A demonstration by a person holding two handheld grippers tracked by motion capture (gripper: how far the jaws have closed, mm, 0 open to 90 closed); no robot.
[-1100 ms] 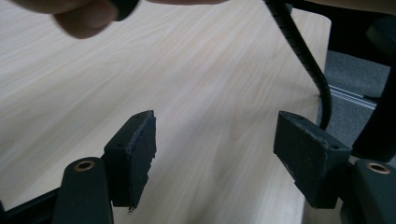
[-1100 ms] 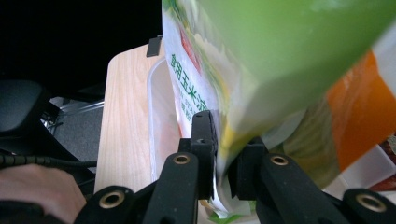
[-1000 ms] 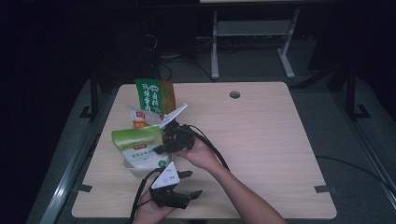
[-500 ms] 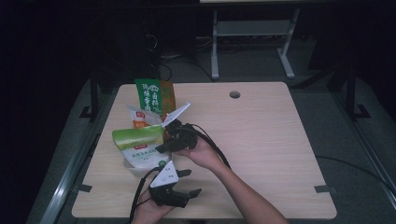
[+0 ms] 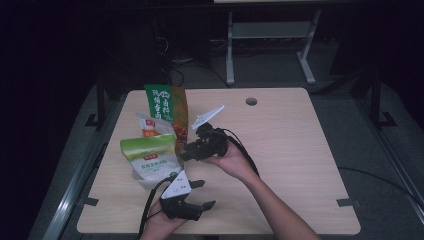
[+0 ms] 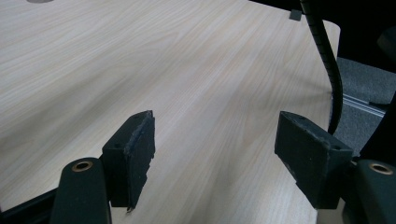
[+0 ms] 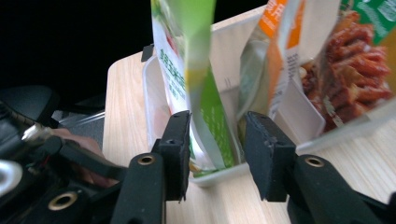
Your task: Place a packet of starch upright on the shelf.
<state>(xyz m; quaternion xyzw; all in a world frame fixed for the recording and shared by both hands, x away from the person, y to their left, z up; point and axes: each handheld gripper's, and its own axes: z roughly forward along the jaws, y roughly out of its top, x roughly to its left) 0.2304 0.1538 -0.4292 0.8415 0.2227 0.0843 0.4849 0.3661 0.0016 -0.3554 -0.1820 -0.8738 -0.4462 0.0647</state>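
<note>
A white tray [image 5: 142,181] at the table's left holds three snack bags: a light green one [image 5: 150,150] in front, a white-and-orange one [image 5: 149,128], and a tall green-and-red one [image 5: 168,108] behind. My right gripper [image 5: 184,154] points left at the green bag [image 7: 187,60]. Its jaws have just been opening and the bag's lower edge stands between the pads [image 7: 264,144] without being pressed. My right gripper [image 7: 217,135] sits at the tray's rim [image 7: 219,176]. My left gripper [image 5: 204,194] rests near the front edge, open, with bare table between its jaws [image 6: 215,140].
The wooden table [image 5: 300,150] stretches to the right of both hands, with a round cable hole [image 5: 251,101] at the back. A black cable [image 6: 324,51] hangs past the table's edge. A metal frame [image 5: 270,35] stands on the floor behind.
My right gripper has drawn back a little to the right from the bags, and its jaws stand wider. The left gripper and the bags have stayed put.
</note>
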